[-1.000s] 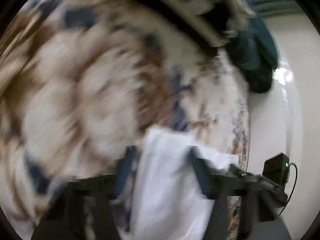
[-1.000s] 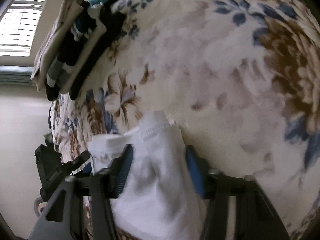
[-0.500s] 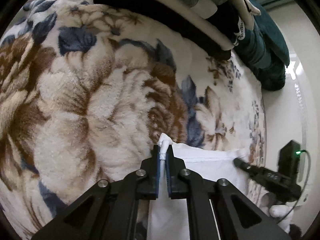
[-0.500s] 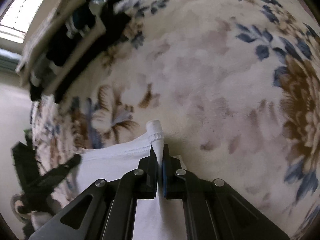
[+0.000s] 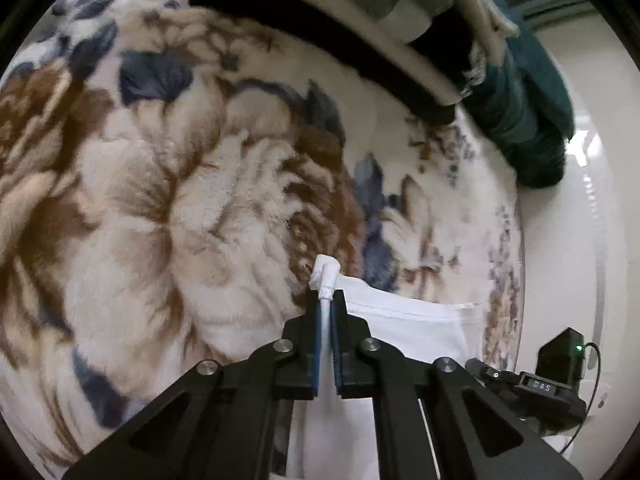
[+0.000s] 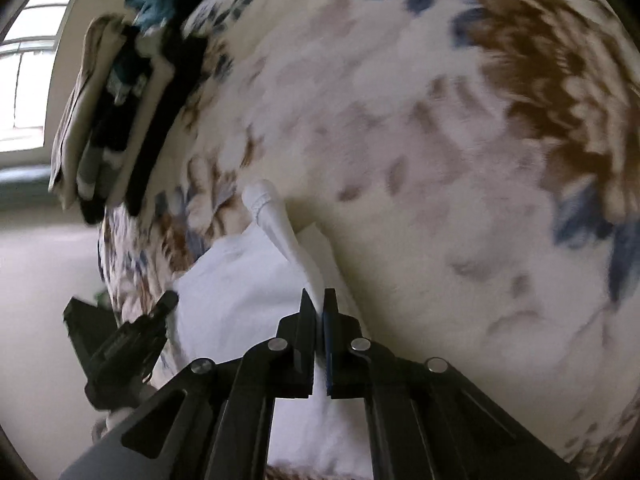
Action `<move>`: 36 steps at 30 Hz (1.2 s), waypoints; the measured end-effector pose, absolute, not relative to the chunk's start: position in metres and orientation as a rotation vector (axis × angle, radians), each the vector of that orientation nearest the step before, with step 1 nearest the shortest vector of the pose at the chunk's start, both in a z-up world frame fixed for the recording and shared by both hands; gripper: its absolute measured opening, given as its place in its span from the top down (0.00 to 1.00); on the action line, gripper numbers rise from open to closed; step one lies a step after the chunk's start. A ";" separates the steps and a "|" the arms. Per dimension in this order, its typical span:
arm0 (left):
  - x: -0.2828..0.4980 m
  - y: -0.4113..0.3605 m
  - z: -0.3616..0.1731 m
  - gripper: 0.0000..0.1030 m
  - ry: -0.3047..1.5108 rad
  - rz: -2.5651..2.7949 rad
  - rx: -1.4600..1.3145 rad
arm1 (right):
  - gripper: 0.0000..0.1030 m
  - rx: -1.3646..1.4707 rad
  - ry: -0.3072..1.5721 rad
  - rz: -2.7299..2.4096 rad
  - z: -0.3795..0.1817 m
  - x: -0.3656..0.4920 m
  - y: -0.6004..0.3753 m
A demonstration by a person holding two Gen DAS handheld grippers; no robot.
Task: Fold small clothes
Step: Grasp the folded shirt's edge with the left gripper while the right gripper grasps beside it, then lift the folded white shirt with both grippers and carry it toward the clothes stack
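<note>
Both the left gripper (image 5: 327, 304) and the right gripper (image 6: 319, 300) pinch the white cotton garment (image 5: 404, 328), its far hem running left-right over the floral fleece blanket (image 5: 160, 200).

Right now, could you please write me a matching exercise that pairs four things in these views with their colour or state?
Things:
1. left gripper
2. white garment
3. floral blanket
4. stack of folded clothes

States:
A. fluffy, cream with brown and blue flowers, spread under everything
B. piled at the far side of the blanket
C. shut on a pinched corner of cloth
D. held at two corners, one in each gripper

Pairs: 1-C, 2-D, 3-A, 4-B. The right gripper pinches the other corner.
</note>
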State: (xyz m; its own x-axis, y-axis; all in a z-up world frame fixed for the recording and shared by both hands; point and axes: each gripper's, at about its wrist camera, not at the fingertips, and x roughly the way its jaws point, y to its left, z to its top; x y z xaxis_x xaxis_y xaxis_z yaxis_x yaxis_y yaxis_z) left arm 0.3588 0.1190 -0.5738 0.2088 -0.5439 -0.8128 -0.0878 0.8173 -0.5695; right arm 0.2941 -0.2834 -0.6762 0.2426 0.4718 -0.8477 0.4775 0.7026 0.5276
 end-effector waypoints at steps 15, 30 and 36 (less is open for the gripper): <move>0.304 0.139 -0.589 0.33 1.480 -0.428 -0.830 | 0.36 0.994 1.547 0.303 -0.706 0.281 -0.297; 0.293 0.099 -0.538 0.88 1.350 -0.480 -0.662 | 0.88 0.978 1.487 0.438 -0.689 0.286 -0.255; 0.311 0.118 -0.469 0.88 1.260 -0.492 -0.682 | 0.88 0.935 1.421 0.485 -0.614 0.313 -0.251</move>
